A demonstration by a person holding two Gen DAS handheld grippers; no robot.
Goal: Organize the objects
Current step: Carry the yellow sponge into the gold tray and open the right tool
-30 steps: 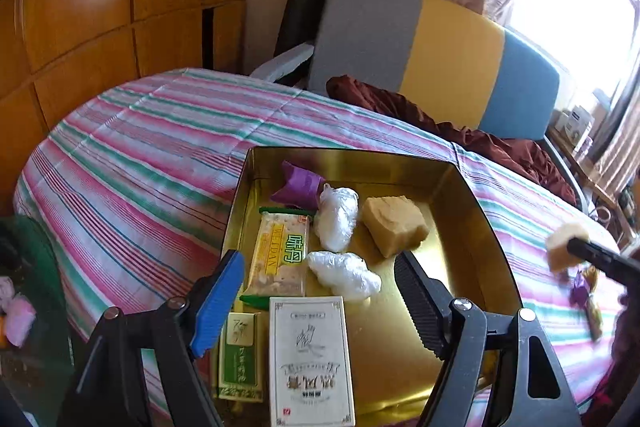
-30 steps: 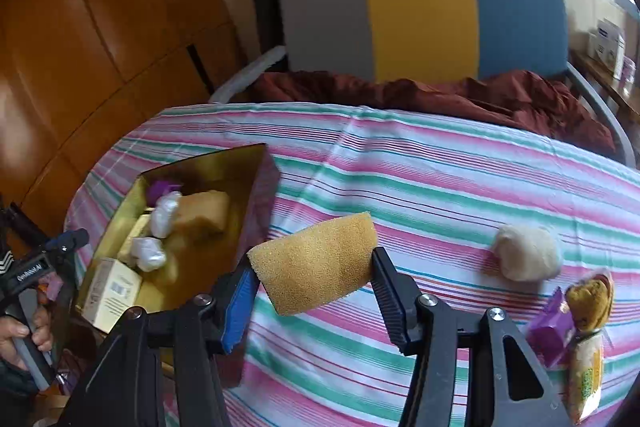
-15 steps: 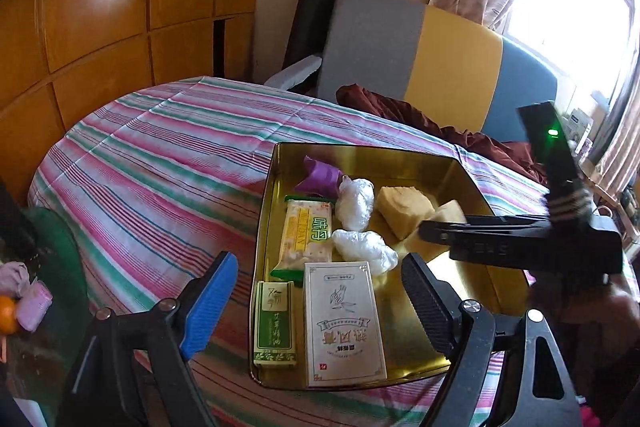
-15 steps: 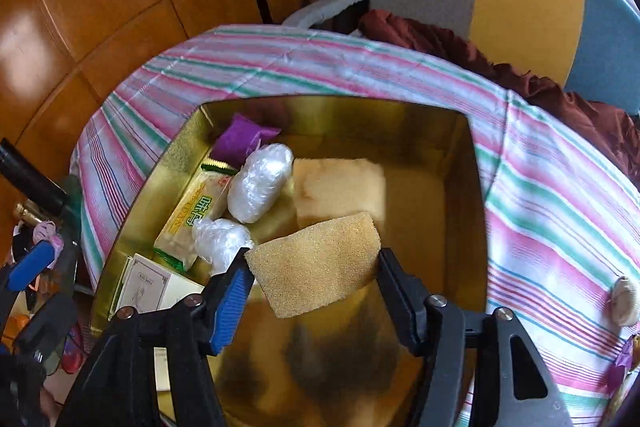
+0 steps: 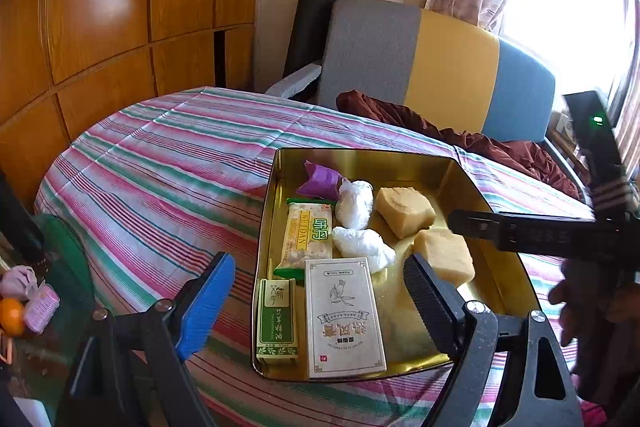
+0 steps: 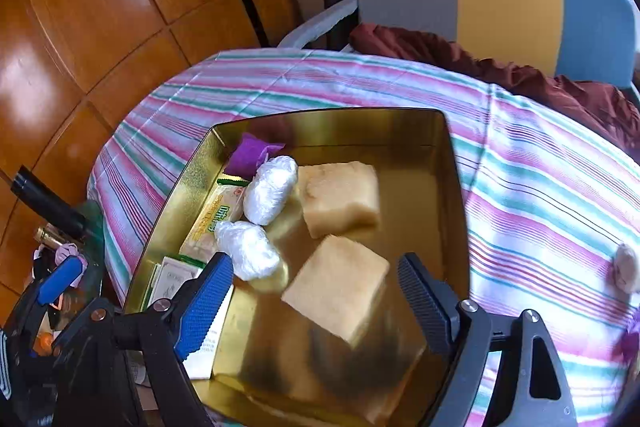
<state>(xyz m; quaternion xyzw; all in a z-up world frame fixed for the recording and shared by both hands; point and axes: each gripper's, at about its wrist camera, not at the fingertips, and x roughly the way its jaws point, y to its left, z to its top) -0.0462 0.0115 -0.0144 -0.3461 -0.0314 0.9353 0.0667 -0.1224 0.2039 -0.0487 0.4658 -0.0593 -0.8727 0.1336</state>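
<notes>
A gold tin box (image 5: 496, 223) (image 6: 452, 163) sits on the striped tablecloth. In it lie two tan sponge blocks (image 5: 404, 211) (image 5: 445, 255), two white wrapped balls (image 5: 356, 205), a purple packet (image 5: 322, 179), a biscuit packet (image 5: 310, 235), a green box (image 5: 277, 319) and a white box (image 5: 344, 315). My right gripper (image 6: 316, 291) is open above the box; the nearer sponge (image 6: 338, 287) lies loose between its fingers. My left gripper (image 5: 320, 291) is open and empty over the box's near end.
A white ball (image 6: 626, 267) lies on the cloth right of the box. A grey, yellow and blue chair (image 5: 440, 67) with a dark red cloth stands behind the table. Wooden panels line the left. Small items sit low on the left (image 5: 16, 307).
My right gripper carried the sponge from the cloth over the box, then opened and let it go into the box. My left gripper drew back a little and stayed open.
</notes>
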